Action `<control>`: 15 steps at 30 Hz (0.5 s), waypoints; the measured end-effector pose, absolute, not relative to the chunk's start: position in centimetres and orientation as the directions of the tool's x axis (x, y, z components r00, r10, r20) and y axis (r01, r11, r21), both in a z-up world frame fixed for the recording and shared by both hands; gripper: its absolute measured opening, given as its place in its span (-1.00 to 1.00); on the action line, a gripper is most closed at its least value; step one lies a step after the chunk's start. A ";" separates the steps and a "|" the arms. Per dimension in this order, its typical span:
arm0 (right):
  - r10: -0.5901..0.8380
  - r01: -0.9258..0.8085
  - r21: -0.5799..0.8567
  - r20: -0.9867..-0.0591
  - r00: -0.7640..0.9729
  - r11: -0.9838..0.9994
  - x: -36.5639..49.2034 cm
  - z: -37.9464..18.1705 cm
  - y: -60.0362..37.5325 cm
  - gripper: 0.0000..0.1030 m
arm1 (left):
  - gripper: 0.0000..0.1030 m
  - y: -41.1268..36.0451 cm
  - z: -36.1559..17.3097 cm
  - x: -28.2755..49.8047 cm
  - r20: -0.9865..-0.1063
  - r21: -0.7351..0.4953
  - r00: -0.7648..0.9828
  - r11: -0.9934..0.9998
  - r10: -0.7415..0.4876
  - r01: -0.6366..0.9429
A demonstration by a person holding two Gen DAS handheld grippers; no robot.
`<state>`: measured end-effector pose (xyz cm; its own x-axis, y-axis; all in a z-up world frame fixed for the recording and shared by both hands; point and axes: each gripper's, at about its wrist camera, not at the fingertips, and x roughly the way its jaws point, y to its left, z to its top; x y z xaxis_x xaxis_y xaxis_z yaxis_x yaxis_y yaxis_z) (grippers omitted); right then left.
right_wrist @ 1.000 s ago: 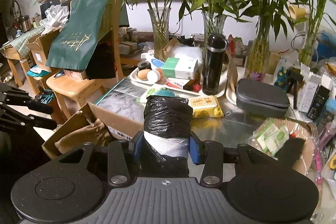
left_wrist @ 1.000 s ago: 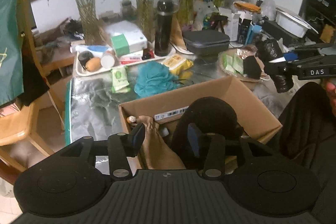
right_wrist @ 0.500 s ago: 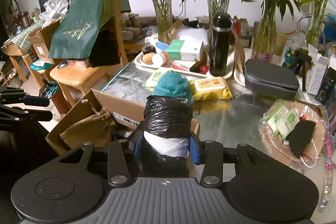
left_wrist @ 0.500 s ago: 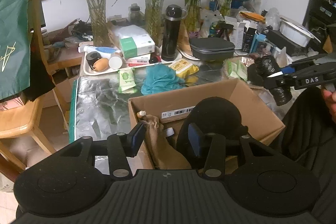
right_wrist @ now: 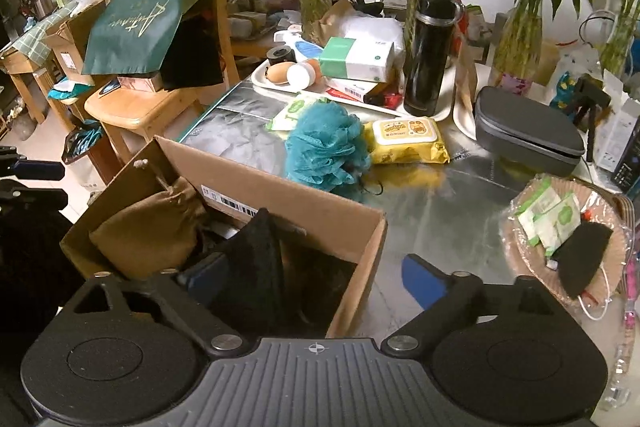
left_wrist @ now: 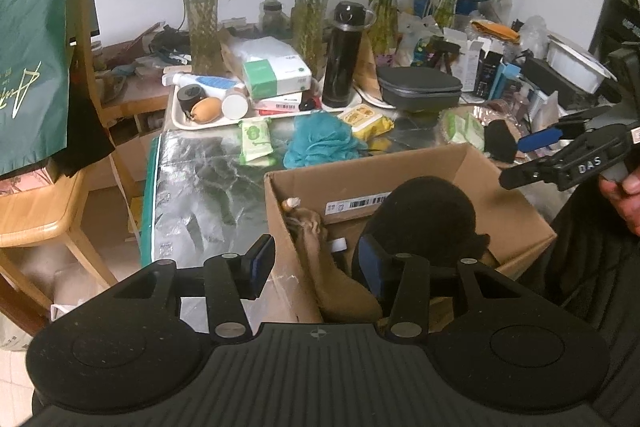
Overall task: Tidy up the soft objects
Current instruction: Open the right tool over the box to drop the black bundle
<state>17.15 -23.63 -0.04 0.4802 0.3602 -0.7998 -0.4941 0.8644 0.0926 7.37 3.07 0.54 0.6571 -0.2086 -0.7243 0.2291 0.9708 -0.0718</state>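
Note:
An open cardboard box (left_wrist: 516, 211) stands at the table's near edge. Inside lie a brown drawstring pouch (right_wrist: 148, 227) and a black soft bundle (left_wrist: 420, 215). My left gripper (left_wrist: 316, 259) hovers over the box's left corner, its jaws partly apart and nothing pressed between them. My right gripper (right_wrist: 298, 269) hangs over the box's right wall, one finger above the inside and one above the table. Its jaws are opening wide and nothing is between them. A teal bath pouf (right_wrist: 326, 147) and a yellow wipes pack (right_wrist: 404, 139) lie behind the box.
A white tray (left_wrist: 208, 125) with jars and boxes, a black flask (right_wrist: 428, 47), a grey case (right_wrist: 524, 139), glass vases with bamboo and a basket (right_wrist: 520, 251) of sachets crowd the table's back and right. A wooden chair (right_wrist: 136, 107) with a green bag stands at the left.
The right gripper's jaws have sprung wide and the black plastic bag roll they held is gone from between them. It has also dipped lower over the box. The left gripper has stayed put.

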 end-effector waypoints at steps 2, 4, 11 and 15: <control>0.357 -0.490 0.090 -0.800 0.483 0.867 17.1 -0.2 -23.7 0.96 | -0.05 3.2 0.2 7.5 -0.729 -0.081 0.649 0.969 -0.218 0.233; 0.358 -0.490 0.092 -0.799 0.483 0.867 17.0 -0.4 -23.7 1.00 | 0.00 3.2 -0.1 7.7 -0.735 -0.100 0.635 0.965 -0.237 0.244; 0.347 -0.487 0.075 -0.794 0.499 0.870 17.0 -0.6 -23.7 1.00 | 0.37 3.1 -0.8 8.5 -0.738 -0.120 0.628 0.964 -0.246 0.236; 0.342 -0.486 0.069 -0.795 0.502 0.871 17.3 -0.7 -23.5 1.00 | 0.37 3.3 -1.1 9.1 -0.741 -0.136 0.624 0.966 -0.246 0.219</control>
